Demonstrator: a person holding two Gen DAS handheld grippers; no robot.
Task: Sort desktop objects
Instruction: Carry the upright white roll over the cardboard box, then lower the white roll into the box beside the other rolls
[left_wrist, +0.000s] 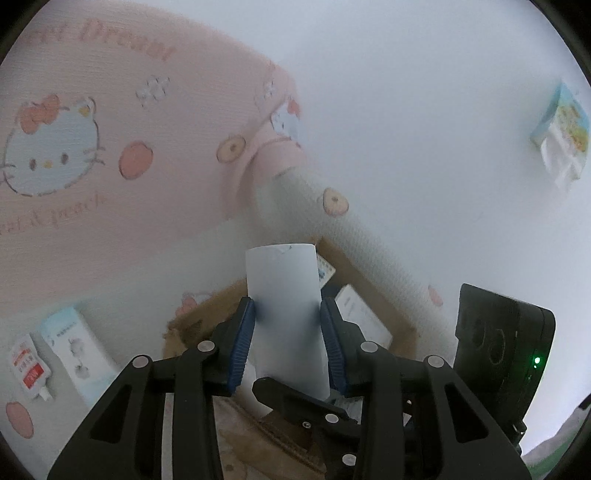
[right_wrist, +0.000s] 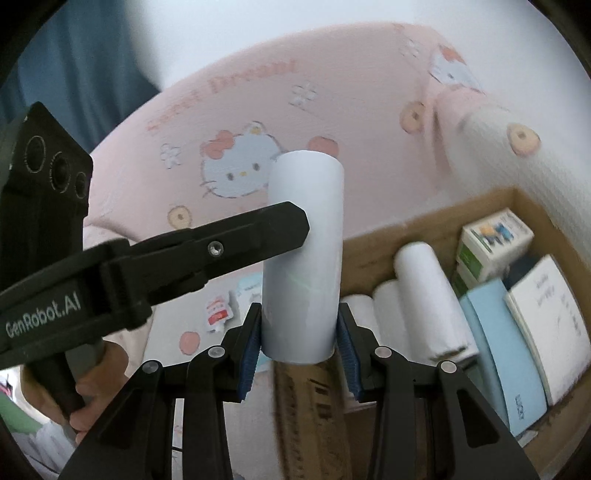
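Right wrist view: white roll (right_wrist: 304, 254) is pinched upright by right gripper (right_wrist: 300, 339), also clamped by left gripper (left_wrist: 287, 334), cardboard box (right_wrist: 436, 218) lying at three o'clock, nearer the right hand.

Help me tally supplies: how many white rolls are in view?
4. One roll in the right hand-held gripper; three rolls side by side in the cardboard box. Others may be hidden.

We see the right gripper (right_wrist: 299, 332) clamping a white paper roll (right_wrist: 304, 254); the left gripper's black finger (right_wrist: 258, 230) touches it at nine o'clock; brown cardboard box (right_wrist: 532, 206) at three o'clock.
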